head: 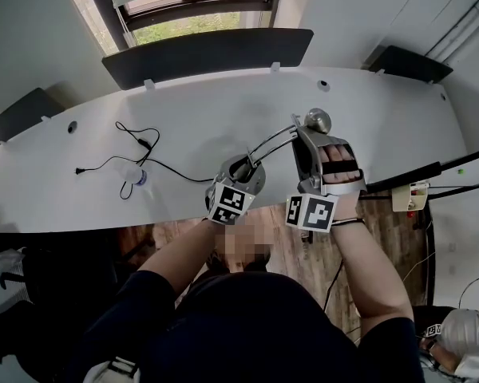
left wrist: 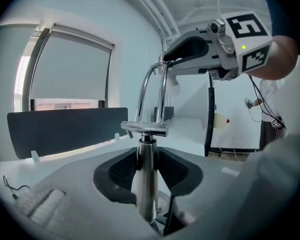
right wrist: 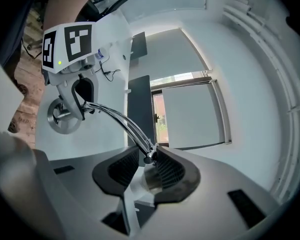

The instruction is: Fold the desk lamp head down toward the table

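A chrome desk lamp stands near the front edge of the white desk (head: 184, 110). Its twin-rod arm (head: 271, 140) rises from a short upright post (left wrist: 146, 184) and curves over to the lamp head (head: 318, 120). My left gripper (left wrist: 146, 166) is shut on the post, one dark pad on each side. In the right gripper view the round base (right wrist: 60, 118) sits on the desk under that gripper. My right gripper (right wrist: 151, 166) is shut on the lamp head (right wrist: 152, 176) at the arm's far end. From the left gripper view it hangs high up at the arm's top (left wrist: 172, 59).
A black cable (head: 136, 162) with a small white plug piece (head: 136, 175) lies on the desk's left half. Dark partition panels (head: 207, 54) stand along the far edge. A white box (head: 409, 196) hangs at the right, beside loose wires over the wooden floor.
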Motion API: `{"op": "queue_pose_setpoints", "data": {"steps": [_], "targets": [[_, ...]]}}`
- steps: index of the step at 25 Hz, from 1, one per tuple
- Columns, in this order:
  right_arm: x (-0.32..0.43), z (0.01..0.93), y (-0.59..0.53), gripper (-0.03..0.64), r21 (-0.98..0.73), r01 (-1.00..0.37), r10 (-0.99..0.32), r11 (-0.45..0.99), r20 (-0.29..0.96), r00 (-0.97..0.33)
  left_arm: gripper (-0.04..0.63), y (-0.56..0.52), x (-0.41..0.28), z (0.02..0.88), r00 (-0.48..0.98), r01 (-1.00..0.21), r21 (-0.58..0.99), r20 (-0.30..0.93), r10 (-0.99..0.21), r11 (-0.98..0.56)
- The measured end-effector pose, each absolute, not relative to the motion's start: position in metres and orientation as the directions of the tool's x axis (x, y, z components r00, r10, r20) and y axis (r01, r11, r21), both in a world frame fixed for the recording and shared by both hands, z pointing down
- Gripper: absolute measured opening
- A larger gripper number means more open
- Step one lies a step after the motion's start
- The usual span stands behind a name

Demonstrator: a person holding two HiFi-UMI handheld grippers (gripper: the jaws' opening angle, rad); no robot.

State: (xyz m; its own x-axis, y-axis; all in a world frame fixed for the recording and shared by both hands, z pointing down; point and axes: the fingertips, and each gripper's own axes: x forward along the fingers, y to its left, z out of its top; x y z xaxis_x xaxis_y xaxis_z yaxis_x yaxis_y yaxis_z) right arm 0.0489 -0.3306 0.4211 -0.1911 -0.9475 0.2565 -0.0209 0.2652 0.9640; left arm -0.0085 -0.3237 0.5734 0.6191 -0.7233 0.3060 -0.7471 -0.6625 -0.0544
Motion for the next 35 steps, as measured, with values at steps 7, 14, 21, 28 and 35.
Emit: {"op": "queue_pose_setpoints", "data": {"steps": [7,14,21,28,35], "targets": [[0.049,0.421,-0.33,0.112,0.96,-0.091,-0.949,0.264,0.241,-0.204,0.127,-0.324,-0.01,0.574,0.63,-0.744,-0.042,0.29,-0.72,-0.667],[0.078,0.452,-0.341,0.098,0.908,-0.196,-0.928,0.37,0.352,-0.123,0.127,-0.323,-0.011,0.571,0.63,-0.751,-0.012,0.285,-0.722,-0.66],[0.102,0.502,-0.349,0.084,0.82,-0.338,-0.884,0.461,0.457,-0.098,0.127,-0.321,-0.008,0.568,0.635,-0.75,0.016,0.299,-0.712,-0.662],[0.104,0.563,-0.35,0.075,0.725,-0.414,-0.823,0.55,0.555,-0.121,0.127,-0.324,-0.008,0.569,0.627,-0.755,0.006,0.298,-0.72,-0.655],[0.095,0.596,-0.348,0.075,0.607,-0.529,-0.775,0.593,0.609,-0.169,0.127,-0.326,-0.01,0.572,0.617,-0.763,-0.002,0.296,-0.729,-0.646]]}}
